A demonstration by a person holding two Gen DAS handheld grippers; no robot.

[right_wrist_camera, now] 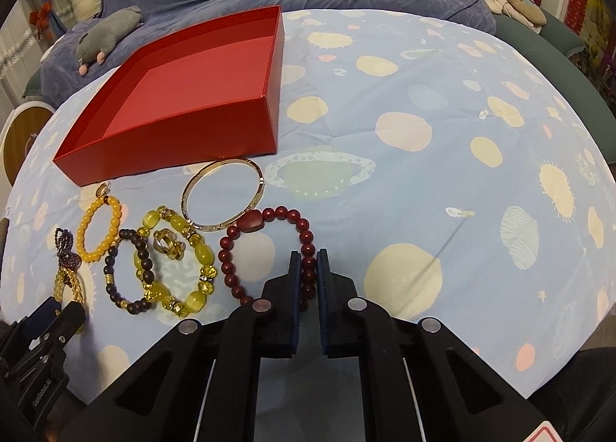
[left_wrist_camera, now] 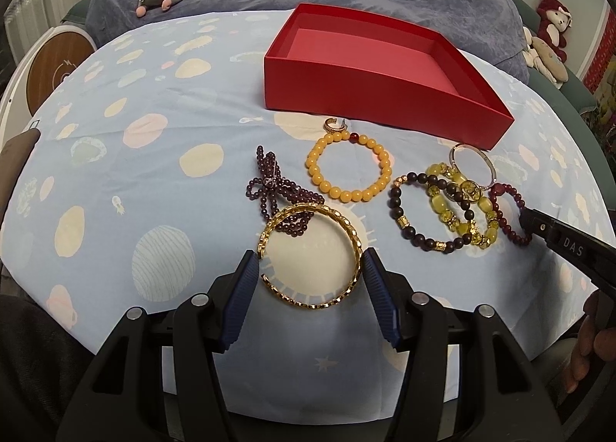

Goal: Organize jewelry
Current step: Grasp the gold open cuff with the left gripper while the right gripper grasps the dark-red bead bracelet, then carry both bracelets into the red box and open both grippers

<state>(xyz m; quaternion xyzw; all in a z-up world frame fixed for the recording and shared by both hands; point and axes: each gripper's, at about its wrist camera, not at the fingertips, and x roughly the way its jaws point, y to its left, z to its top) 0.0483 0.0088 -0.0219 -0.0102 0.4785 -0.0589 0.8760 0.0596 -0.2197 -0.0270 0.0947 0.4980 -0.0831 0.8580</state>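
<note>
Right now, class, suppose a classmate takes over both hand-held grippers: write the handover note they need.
Left hand-held gripper: pads against both sides of the gold bangle, which lies on the cloth.
Right hand-held gripper: shut on the dark red bead bracelet, not yet lifted.
Red box: empty, behind the jewelry.
On the cloth: yellow bead bracelet, purple bead strand, dark bead bracelet, yellow glass bracelet, thin bangle, a ring, a small ear cuff.
Done: nothing boxed.
Left: move every piece into the box.
</note>
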